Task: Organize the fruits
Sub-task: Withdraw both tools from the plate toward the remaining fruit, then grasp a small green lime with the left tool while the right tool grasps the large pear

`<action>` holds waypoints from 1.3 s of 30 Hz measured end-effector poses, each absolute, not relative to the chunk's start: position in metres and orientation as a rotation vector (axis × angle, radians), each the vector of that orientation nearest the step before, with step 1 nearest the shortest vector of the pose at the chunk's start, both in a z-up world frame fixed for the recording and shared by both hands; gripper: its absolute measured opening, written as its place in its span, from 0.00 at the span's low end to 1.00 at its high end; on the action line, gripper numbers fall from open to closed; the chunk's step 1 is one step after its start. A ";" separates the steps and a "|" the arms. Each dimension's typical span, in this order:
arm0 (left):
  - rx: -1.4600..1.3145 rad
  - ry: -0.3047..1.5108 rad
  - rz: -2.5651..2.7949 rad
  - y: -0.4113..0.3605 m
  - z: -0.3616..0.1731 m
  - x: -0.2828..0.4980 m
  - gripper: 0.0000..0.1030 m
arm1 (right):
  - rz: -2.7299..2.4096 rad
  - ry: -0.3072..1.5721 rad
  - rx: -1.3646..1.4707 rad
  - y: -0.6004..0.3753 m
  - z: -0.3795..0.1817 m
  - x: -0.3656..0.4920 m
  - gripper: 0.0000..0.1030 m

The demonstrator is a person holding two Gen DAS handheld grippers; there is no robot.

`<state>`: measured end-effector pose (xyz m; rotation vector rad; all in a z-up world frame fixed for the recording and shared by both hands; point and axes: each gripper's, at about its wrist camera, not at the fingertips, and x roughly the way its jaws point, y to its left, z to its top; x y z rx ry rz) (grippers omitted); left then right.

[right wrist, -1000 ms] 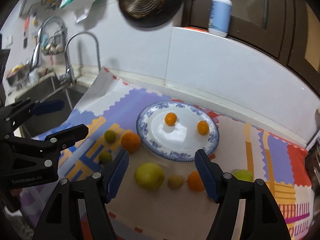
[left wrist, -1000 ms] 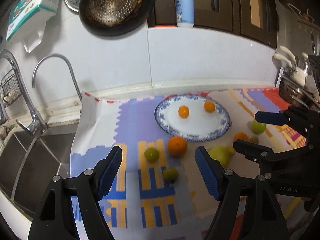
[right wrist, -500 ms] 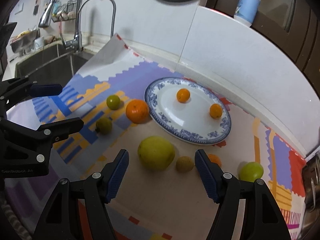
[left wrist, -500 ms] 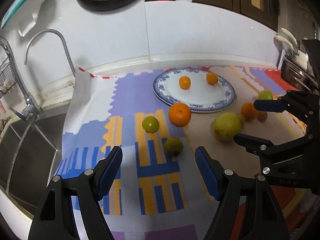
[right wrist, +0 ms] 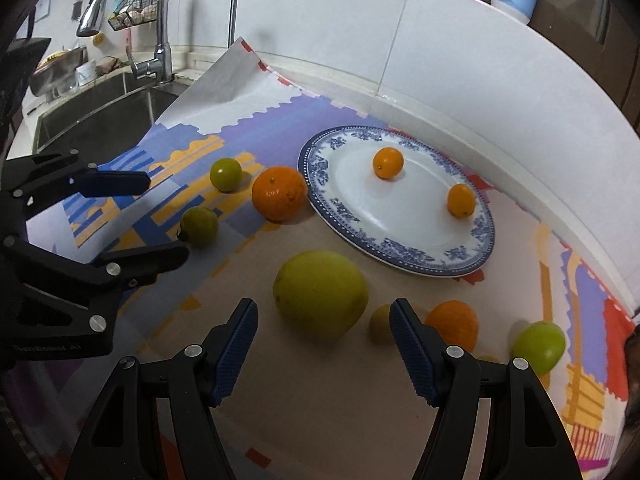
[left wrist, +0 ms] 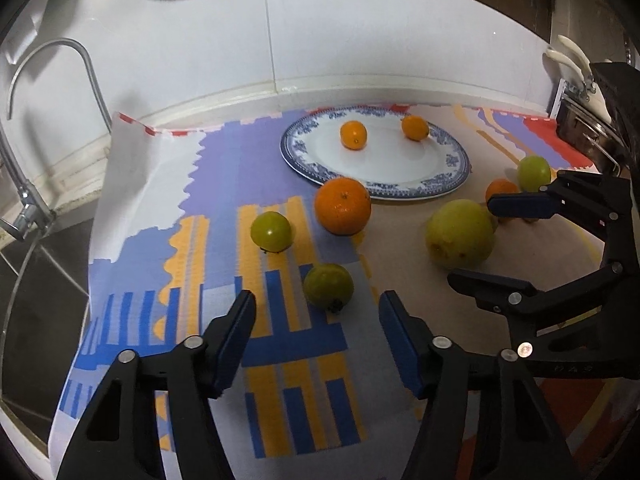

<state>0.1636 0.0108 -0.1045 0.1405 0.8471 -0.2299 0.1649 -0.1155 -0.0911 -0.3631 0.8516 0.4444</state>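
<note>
A blue-and-white plate (left wrist: 452,160) (right wrist: 476,248) holds two small oranges (left wrist: 353,135) (right wrist: 388,163). On the patterned mat lie a large orange (left wrist: 342,206) (right wrist: 279,193), two small green fruits (left wrist: 270,231) (left wrist: 328,286), a big yellow-green fruit (left wrist: 459,233) (right wrist: 320,294), a small orange (right wrist: 452,322) and a green fruit (right wrist: 539,342). My left gripper (left wrist: 318,336) is open, just in front of the nearer green fruit. My right gripper (right wrist: 324,344) is open, just in front of the big yellow-green fruit.
A sink (right wrist: 92,120) with taps (right wrist: 160,20) lies left of the mat. The white tiled wall (left wrist: 360,40) runs behind the plate. A pot (left wrist: 588,136) stands at the far right. A small brownish fruit (right wrist: 380,322) sits beside the big one.
Both grippers have moved down and forward toward the fruits on the mat, which now look larger and nearer. No fruit has moved.
</note>
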 end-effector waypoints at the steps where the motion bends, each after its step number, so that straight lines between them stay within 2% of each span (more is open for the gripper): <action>1: 0.138 0.860 -0.227 0.010 -0.107 0.166 0.56 | 0.447 0.854 -0.360 -0.116 -0.092 0.167 0.67; 12: 0.129 0.916 -0.227 0.005 -0.116 0.181 0.44 | 0.464 0.845 -0.363 -0.113 -0.096 0.173 0.66; 15: 0.126 0.923 -0.224 0.004 -0.118 0.184 0.43 | 0.466 0.845 -0.379 -0.111 -0.097 0.173 0.60; 19: 0.120 0.926 -0.236 0.003 -0.120 0.186 0.35 | 0.473 0.856 -0.379 -0.110 -0.099 0.174 0.53; 22: 0.120 0.924 -0.239 0.003 -0.120 0.187 0.28 | 0.473 0.855 -0.371 -0.111 -0.099 0.174 0.53; 39: 0.085 0.870 -0.236 0.006 -0.096 0.179 0.28 | 0.470 0.823 -0.309 -0.115 -0.084 0.168 0.52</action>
